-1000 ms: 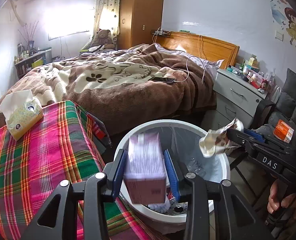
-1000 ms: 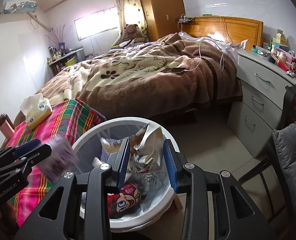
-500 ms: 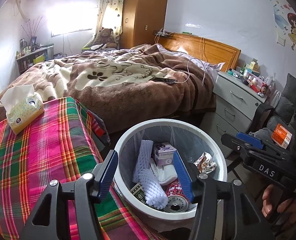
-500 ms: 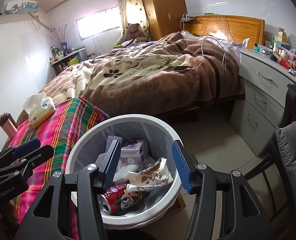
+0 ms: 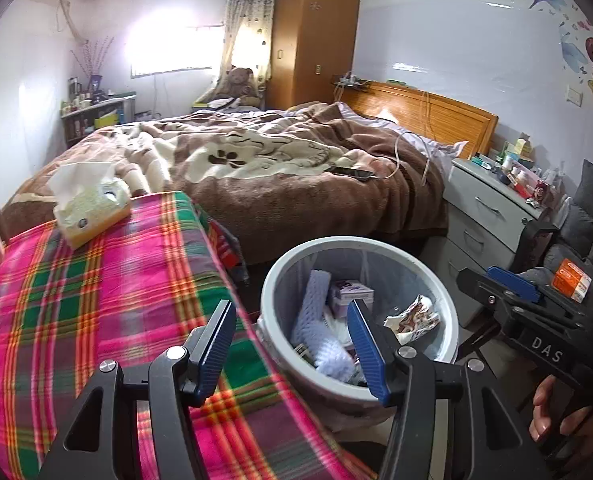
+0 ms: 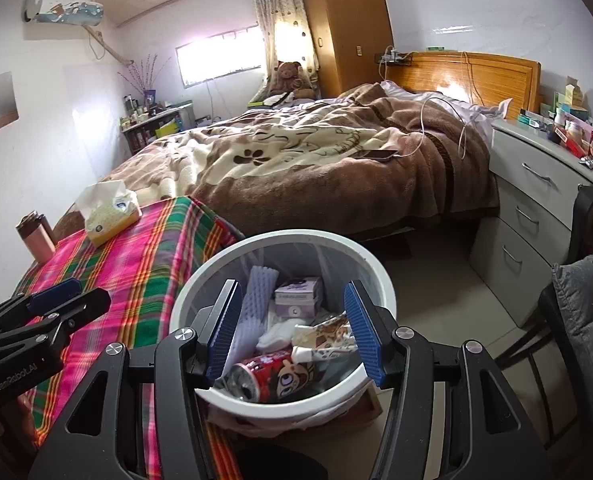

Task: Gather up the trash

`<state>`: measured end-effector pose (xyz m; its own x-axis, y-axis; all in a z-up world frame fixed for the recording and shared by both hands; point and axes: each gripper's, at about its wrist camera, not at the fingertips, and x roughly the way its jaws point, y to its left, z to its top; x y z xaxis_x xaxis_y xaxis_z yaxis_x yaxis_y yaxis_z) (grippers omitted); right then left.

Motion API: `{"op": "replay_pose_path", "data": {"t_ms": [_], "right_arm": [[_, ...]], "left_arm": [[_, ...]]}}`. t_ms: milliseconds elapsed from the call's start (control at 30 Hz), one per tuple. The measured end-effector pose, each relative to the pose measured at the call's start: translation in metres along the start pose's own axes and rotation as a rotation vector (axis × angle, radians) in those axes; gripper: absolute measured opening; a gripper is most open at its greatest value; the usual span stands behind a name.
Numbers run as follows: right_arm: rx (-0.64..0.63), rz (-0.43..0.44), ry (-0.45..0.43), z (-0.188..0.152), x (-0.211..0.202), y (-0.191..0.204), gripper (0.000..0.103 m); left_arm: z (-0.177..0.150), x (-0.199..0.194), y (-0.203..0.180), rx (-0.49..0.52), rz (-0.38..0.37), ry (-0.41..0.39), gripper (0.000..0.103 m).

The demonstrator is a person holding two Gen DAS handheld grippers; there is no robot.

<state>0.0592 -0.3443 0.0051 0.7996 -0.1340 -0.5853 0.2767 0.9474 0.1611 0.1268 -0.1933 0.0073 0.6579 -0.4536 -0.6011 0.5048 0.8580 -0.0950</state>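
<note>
Left gripper (image 5: pixel 292 344) held above the table's (image 5: pixel 76 320) near edge, jaws spread wide and gripping nothing, angled so that one blue pad hangs over the plaid cloth and the other over the bin (image 5: pixel 360 392); right gripper (image 6: pixel 292 328) poised directly over the bin's mouth, jaws likewise spread wide and empty, both pads framing the contents below; bare fingers (image 5: pixel 544 404) visible on the right tool's handle only in the left wrist view. Trash all down inside the bin, below and apart from both sets of jaws: white foam sleeve (image 6: pixel 252 304) leaning against the inner wall, purple box (image 6: pixel 298 296) beside it, crumpled snack wrapper (image 6: pixel 324 336) lying across the pile, crushed red can (image 6: pixel 268 374) nearest the camera, white tissue wad (image 6: pixel 276 334) between sleeve and wrapper. Bin standing on the floor just beside the table, between it and the bed (image 6: pixel 316 168). Tissue box (image 5: pixel 90 208) and pink bottle (image 6: pixel 36 236) resting on the table's far end, well apart from either gripper. Red can plain in the right wrist view, hidden behind the jaw in the left; orange packet (image 5: pixel 572 280) on the grey chair seen only from the left wrist; phone (image 6: pixel 380 155) on the blanket in both.
</note>
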Motion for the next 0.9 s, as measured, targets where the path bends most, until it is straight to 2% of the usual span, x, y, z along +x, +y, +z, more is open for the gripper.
{"op": "replay_pose_path", "data": {"t_ms": [167,300,433,533,700,900], "right_arm": [[-0.030,0.025,-0.021,-0.011,-0.012,0.013,0.067],[-0.048,0.044,-0.024,-0.020,-0.017,0.024,0.068],[-0.071,0.064,-0.028,-0.032,-0.024,0.036,0.068],[-0.075,0.071,-0.036,-0.037,-0.029,0.041,0.068],[-0.084,0.073,-0.053,-0.042,-0.034,0.047,0.068],[-0.092,0.081,-0.062,-0.047,-0.037,0.052,0.068]], "left_arm": [[-0.019,-0.025,0.010,-0.027,0.082,-0.027,0.058],[-0.032,-0.041,0.018,-0.045,0.129,-0.036,0.058],[-0.050,-0.058,0.021,-0.035,0.237,-0.057,0.058],[-0.061,-0.068,0.024,-0.058,0.233,-0.068,0.058],[-0.073,-0.079,0.024,-0.047,0.293,-0.089,0.058],[-0.083,-0.086,0.022,-0.055,0.282,-0.096,0.058]]}}
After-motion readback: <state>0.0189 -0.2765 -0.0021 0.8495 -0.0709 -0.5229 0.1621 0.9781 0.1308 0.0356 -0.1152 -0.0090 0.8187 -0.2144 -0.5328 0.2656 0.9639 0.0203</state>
